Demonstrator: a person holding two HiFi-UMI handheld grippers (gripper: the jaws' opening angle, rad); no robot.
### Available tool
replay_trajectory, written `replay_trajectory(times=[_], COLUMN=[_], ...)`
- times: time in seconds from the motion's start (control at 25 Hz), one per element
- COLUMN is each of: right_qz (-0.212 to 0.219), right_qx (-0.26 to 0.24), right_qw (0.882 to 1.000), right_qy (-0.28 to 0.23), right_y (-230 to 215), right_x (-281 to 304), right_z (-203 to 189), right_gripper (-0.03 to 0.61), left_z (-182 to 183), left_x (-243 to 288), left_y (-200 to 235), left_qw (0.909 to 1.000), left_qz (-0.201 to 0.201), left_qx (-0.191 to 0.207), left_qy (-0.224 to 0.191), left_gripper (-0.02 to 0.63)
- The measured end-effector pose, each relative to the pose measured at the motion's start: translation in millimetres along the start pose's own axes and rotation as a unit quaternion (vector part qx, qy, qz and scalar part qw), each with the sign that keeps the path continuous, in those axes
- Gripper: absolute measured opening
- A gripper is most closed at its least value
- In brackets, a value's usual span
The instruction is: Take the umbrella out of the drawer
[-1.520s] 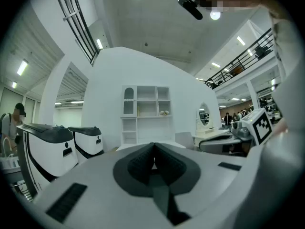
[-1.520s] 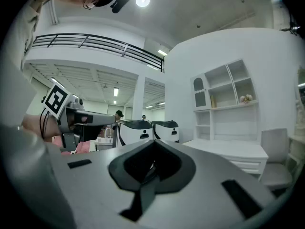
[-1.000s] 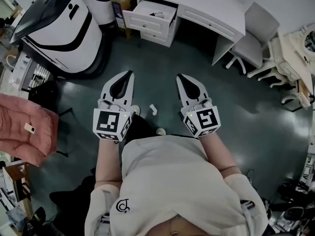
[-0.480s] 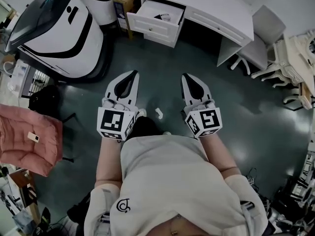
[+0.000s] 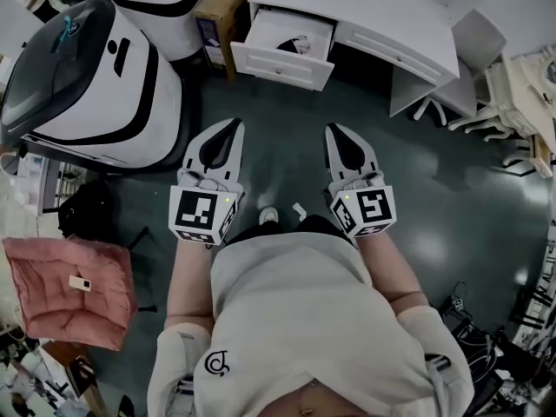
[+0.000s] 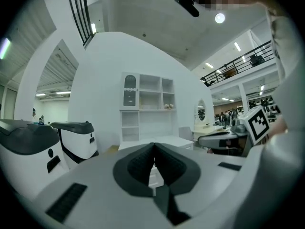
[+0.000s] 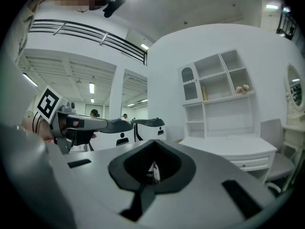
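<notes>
The white desk (image 5: 373,11) stands at the top of the head view, its upper left drawer (image 5: 282,49) pulled open. A small dark object (image 5: 296,45) lies inside the drawer; too little of it shows to tell whether it is the umbrella. My left gripper (image 5: 233,125) and right gripper (image 5: 334,129) are held side by side over the dark floor, both pointing at the desk and well short of the drawer. Both are shut with nothing in them. In the left gripper view the left gripper (image 6: 153,146) has its jaws meeting in front of the desk (image 6: 157,142). The right gripper (image 7: 153,143) shows the same.
A large white and black machine (image 5: 82,76) stands on the left, with a cardboard box (image 5: 221,7) beside the desk. A pink cushion (image 5: 69,289) and a black bag (image 5: 87,208) lie lower left. A white chair (image 5: 476,42) and cream furniture (image 5: 521,85) stand on the right.
The person has walked toward the desk, so the open drawer now lies closer to both grippers. The grippers kept their side-by-side pose and stayed shut.
</notes>
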State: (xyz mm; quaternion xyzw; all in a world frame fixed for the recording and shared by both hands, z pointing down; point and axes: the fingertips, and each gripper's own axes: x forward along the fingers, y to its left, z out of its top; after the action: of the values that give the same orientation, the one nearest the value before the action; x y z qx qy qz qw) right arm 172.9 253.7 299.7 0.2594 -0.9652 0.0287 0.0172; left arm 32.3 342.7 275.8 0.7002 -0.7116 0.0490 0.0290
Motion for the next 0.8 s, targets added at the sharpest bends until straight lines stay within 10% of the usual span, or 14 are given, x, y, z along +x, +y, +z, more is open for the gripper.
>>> replay_trajectory(times=[0.8], right_qz=[0.009], right_qx=[0.017], right_qw=[0.999], right_qy=[0.030], right_y=[-92], right_x=[214], right_z=[-10], right_gripper=[0.006], left_z=[-22], left_x=[191], left_y=[126], left_qw=[0.9989], left_qz=[-0.004], left_qx=[-0.021], left_qy=[0.042], left_gripper=[0.012])
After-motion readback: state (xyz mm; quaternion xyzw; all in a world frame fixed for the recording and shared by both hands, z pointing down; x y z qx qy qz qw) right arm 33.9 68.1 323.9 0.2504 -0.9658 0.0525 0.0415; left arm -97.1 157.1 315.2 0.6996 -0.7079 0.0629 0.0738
